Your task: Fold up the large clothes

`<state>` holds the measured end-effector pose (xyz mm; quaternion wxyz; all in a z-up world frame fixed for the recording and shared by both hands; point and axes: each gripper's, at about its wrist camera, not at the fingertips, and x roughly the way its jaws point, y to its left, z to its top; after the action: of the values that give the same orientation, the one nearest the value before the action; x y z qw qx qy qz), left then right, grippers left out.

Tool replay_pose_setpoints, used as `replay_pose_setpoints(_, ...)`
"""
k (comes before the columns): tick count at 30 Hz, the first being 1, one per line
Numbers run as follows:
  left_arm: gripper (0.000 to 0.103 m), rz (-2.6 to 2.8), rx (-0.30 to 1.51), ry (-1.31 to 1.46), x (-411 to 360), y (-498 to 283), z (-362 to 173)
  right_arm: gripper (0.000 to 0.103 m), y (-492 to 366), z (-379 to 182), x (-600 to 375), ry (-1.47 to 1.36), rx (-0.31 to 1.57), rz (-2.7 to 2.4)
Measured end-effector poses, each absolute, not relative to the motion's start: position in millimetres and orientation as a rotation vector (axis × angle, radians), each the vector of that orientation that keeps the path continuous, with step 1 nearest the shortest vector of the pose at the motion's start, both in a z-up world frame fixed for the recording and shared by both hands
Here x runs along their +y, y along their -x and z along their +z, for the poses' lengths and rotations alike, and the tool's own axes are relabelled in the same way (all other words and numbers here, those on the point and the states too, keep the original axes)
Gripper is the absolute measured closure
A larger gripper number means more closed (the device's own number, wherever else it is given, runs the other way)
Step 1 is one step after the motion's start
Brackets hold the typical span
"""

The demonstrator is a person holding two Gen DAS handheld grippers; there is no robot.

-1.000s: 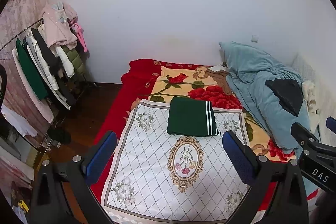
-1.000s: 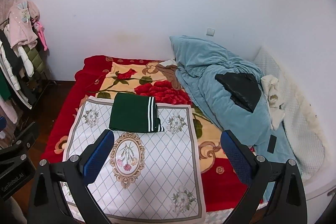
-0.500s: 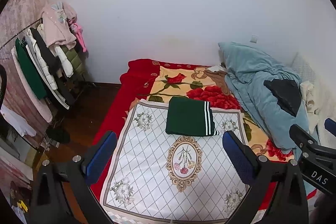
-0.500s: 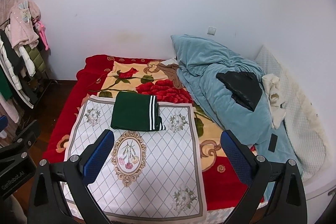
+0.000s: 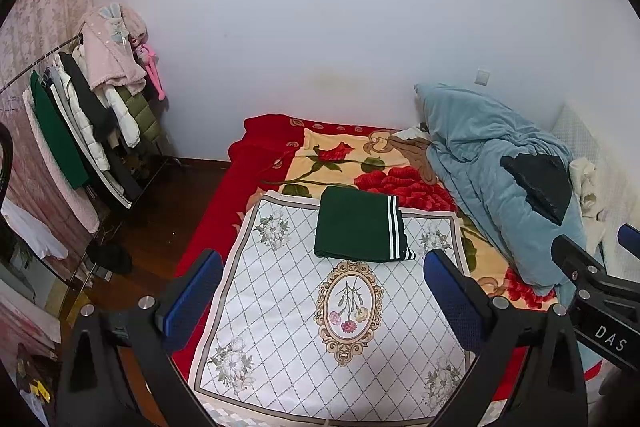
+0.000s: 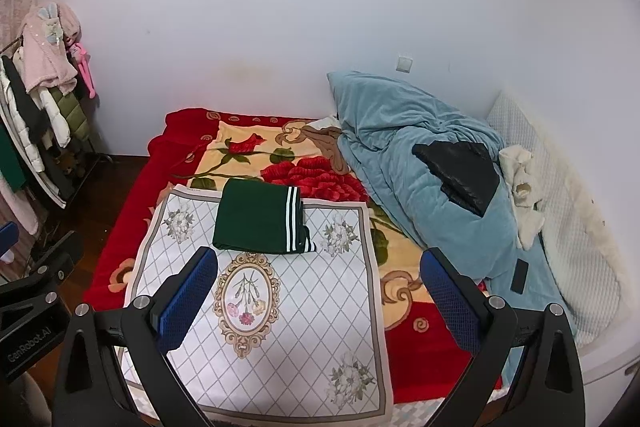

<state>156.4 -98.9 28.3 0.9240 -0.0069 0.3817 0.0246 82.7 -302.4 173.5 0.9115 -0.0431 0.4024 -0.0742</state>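
A dark green garment with white stripes (image 5: 360, 229) lies folded into a neat rectangle at the far end of a white diamond-patterned cloth (image 5: 304, 339) on the bed; it also shows in the right wrist view (image 6: 260, 221). My left gripper (image 5: 322, 303) is open and empty, held high above the near part of the cloth. My right gripper (image 6: 318, 299) is open and empty too, beside the left one and well back from the garment. The white cloth (image 6: 288, 343) spreads under both.
A red floral blanket (image 5: 332, 163) covers the bed. A rumpled blue duvet (image 6: 424, 163) with a black item (image 6: 460, 175) lies at the right. A rack of hanging clothes (image 5: 88, 115) stands at the left over a dark wood floor (image 5: 160, 223).
Both grippers have drifted slightly back and up from the bed, so the folded garment sits a little farther away. Jaws stay open and empty.
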Motion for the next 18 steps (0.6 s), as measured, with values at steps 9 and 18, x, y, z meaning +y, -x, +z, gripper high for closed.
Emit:
replay_pose_setpoints(9, 0.001, 0.051, 0.782, 0.015, -99.1, -155.7, 29.0, 0.001, -82.9, 174.2, -302.7, 0.089, 0.827, -0.151)
replay_pose_setpoints(18, 0.001, 0.048, 0.777, 0.017, -100.0, -155.4, 35.2, 0.001, -85.3, 177.8, -300.9, 0.086, 0.828, -0.144)
